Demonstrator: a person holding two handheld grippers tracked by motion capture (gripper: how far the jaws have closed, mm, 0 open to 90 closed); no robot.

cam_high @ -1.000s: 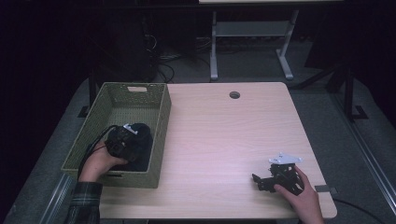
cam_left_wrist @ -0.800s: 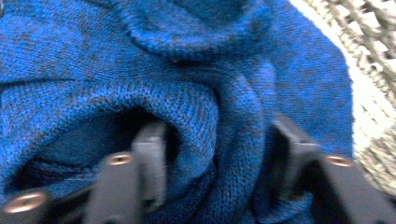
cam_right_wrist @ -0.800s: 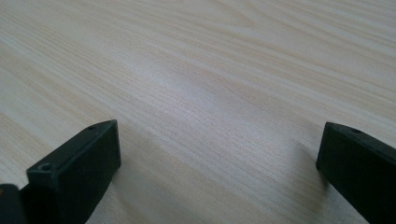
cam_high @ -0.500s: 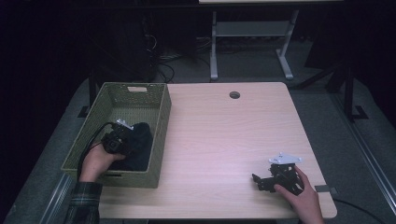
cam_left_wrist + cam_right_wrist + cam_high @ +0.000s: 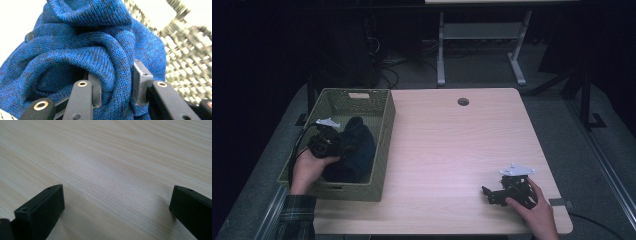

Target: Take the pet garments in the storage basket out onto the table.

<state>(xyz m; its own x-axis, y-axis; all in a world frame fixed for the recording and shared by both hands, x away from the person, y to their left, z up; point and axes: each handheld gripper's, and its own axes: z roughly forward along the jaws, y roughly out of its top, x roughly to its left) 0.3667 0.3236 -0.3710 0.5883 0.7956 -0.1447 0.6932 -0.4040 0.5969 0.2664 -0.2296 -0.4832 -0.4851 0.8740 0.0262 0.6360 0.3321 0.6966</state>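
A dark blue knitted garment (image 5: 354, 150) sits bunched up inside the green woven basket (image 5: 384, 145) at the table's left. My left gripper (image 5: 337, 145) reaches into the basket and is shut on a thick fold of the blue knit (image 5: 110, 65), pinched between its two pads (image 5: 140, 80). The knit is lifted a little, and the basket wall (image 5: 190, 55) shows behind it. At the table's front right my right gripper (image 5: 492, 192) rests low over the bare wood, its jaws wide apart with nothing between them (image 5: 116, 205).
The light wood table (image 5: 452, 150) has a round cable hole (image 5: 463, 101) near its far edge. A white metal frame (image 5: 482, 40) and cables stand on the dark floor beyond the table.
The left hand has drawn the gripper and the blue knit back and upward inside the basket. The right gripper has stayed where it was.
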